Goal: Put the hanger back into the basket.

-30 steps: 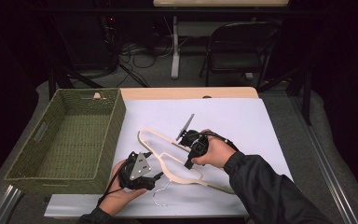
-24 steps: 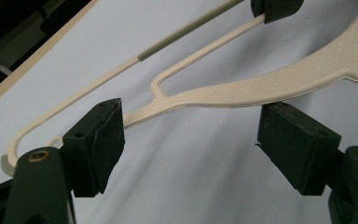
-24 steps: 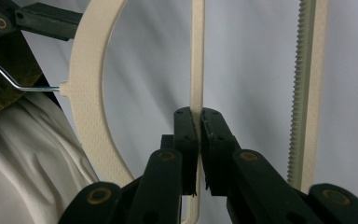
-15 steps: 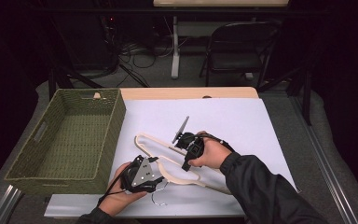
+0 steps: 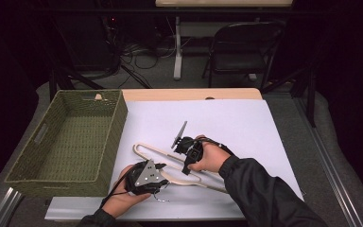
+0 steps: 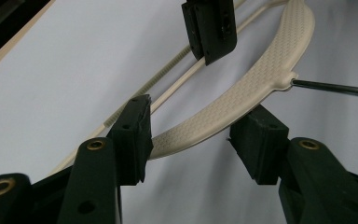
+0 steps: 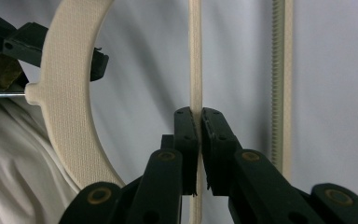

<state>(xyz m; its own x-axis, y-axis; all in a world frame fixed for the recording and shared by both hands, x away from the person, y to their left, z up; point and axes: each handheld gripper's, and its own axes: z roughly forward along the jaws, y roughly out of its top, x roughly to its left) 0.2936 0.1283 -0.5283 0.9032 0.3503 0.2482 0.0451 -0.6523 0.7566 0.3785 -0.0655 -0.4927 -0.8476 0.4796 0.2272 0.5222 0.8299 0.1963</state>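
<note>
A cream plastic hanger (image 5: pixel 157 151) lies flat on the white table cover near the front. In the right gripper view my right gripper (image 7: pixel 199 116) is shut on the hanger's thin straight bar (image 7: pixel 195 56); the curved textured shoulder (image 7: pixel 70 93) runs to its left. In the left gripper view my left gripper (image 6: pixel 196 135) is open, its jaws standing either side of that curved shoulder (image 6: pixel 261 84) close to the metal hook (image 6: pixel 335 87). From above, the left gripper (image 5: pixel 164 175) and right gripper (image 5: pixel 187 166) sit close together over the hanger's middle.
A large green woven basket (image 5: pixel 108 142) stands at the table's left, close to the left hand. The white cover (image 5: pixel 236 127) stretches back and right of the hanger. A folding chair (image 5: pixel 236 52) and cables lie beyond the far edge.
The hanger has slid toward the front edge with the right gripper on its bar. The left gripper has shifted slightly right, toward the hanger's shoulder.
</note>
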